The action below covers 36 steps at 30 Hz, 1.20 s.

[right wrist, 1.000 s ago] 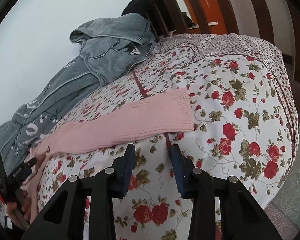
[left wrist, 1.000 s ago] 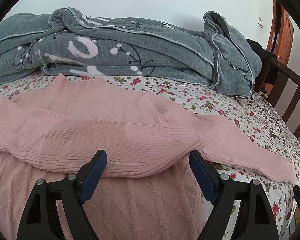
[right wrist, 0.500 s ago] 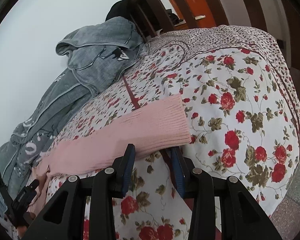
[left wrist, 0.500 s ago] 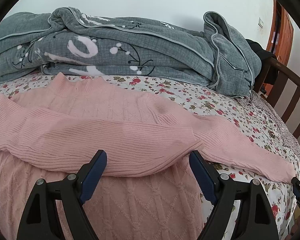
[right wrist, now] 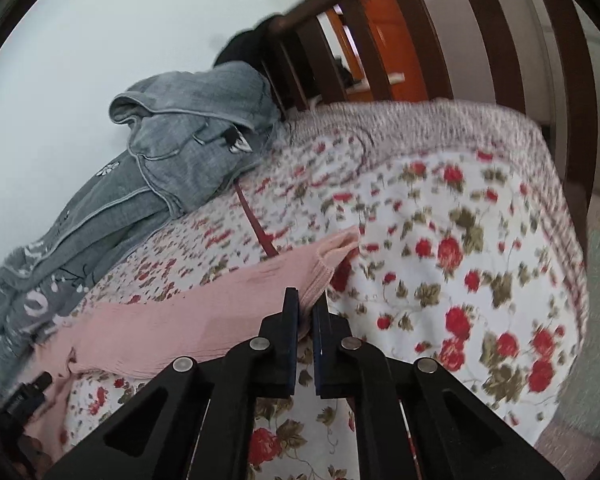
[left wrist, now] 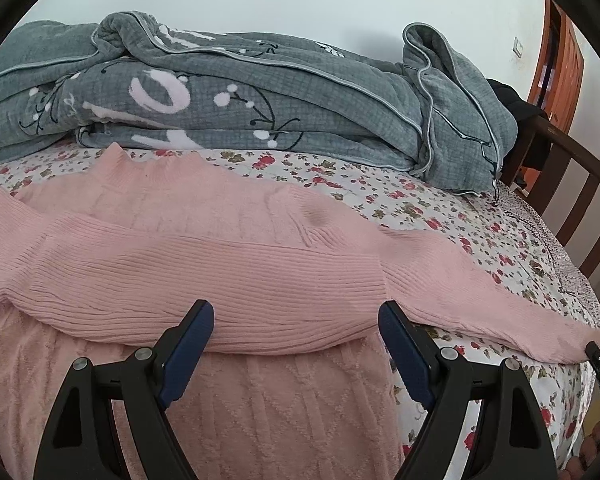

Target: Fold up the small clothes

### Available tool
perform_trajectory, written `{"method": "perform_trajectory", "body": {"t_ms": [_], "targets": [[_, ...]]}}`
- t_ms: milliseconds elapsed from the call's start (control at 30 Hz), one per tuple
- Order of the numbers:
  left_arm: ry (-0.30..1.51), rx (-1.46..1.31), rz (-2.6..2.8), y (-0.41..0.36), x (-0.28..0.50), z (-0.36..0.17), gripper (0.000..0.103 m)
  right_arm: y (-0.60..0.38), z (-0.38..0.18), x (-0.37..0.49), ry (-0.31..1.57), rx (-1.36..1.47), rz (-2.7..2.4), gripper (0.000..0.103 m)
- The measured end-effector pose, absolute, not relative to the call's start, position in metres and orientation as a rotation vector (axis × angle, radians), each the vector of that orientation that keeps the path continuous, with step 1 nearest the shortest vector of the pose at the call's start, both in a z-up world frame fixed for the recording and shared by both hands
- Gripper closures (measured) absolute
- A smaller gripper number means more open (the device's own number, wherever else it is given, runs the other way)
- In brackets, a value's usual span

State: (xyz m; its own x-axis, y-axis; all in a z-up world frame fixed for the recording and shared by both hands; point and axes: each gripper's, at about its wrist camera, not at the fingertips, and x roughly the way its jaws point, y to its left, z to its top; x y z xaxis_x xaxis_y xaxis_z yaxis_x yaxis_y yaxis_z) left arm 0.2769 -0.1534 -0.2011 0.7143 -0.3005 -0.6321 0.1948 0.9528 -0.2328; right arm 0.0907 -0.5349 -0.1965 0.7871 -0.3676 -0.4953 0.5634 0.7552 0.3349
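Observation:
A pink knit sweater [left wrist: 228, 392] lies flat on the floral bed. One ribbed sleeve [left wrist: 204, 284] is folded across its chest. The other sleeve [left wrist: 480, 296] stretches right to the bed's edge. My left gripper [left wrist: 296, 320] is open and empty, just in front of the folded sleeve. In the right wrist view my right gripper [right wrist: 307, 300] is shut on the cuff [right wrist: 328, 264] of the stretched sleeve [right wrist: 188, 320] and lifts it slightly off the sheet. The right gripper's tip also shows at the cuff in the left wrist view [left wrist: 598, 354].
A grey quilted blanket [left wrist: 268, 104] is heaped along the back by the white wall. A dark wooden slatted footboard [right wrist: 480, 28] rises at the bed's right end. The floral sheet [right wrist: 480, 272] drops off at the bed edge near my right gripper.
My right gripper has moved forward to the sleeve's cuff and shut on it, and the cuff has bunched and lifted. My left gripper has stayed put and open.

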Motion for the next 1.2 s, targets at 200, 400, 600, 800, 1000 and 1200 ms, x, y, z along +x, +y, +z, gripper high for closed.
{"method": "perform_trajectory", "body": {"t_ms": [200,400,600,800,1000,1200], "targets": [[0.811,-0.268,-0.323,-0.134,0.287,-0.197,0.018,-0.510,-0.178,0.086,0.378,0.392,-0.545,0.097],[0.743,-0.298,-0.284,-0.071,0.264,-0.166,0.018,-0.469,-0.122,0.098,0.337,0.292,-0.472,0.097],[0.758,-0.251,-0.092,0.027,0.253,-0.147,0.018,-0.386,-0.060,0.139,0.303,0.151,-0.350,0.097],[0.742,-0.292,0.079,0.130,0.243,-0.149,0.018,-0.274,-0.024,0.191,0.287,0.055,-0.178,0.097],[0.729,-0.324,0.194,0.204,0.242,-0.175,0.018,-0.145,-0.017,0.229,0.313,-0.007,0.026,0.097],[0.768,-0.438,0.205,0.251,0.238,-0.201,0.018,-0.039,-0.051,0.260,0.389,-0.045,0.165,0.097]]}}
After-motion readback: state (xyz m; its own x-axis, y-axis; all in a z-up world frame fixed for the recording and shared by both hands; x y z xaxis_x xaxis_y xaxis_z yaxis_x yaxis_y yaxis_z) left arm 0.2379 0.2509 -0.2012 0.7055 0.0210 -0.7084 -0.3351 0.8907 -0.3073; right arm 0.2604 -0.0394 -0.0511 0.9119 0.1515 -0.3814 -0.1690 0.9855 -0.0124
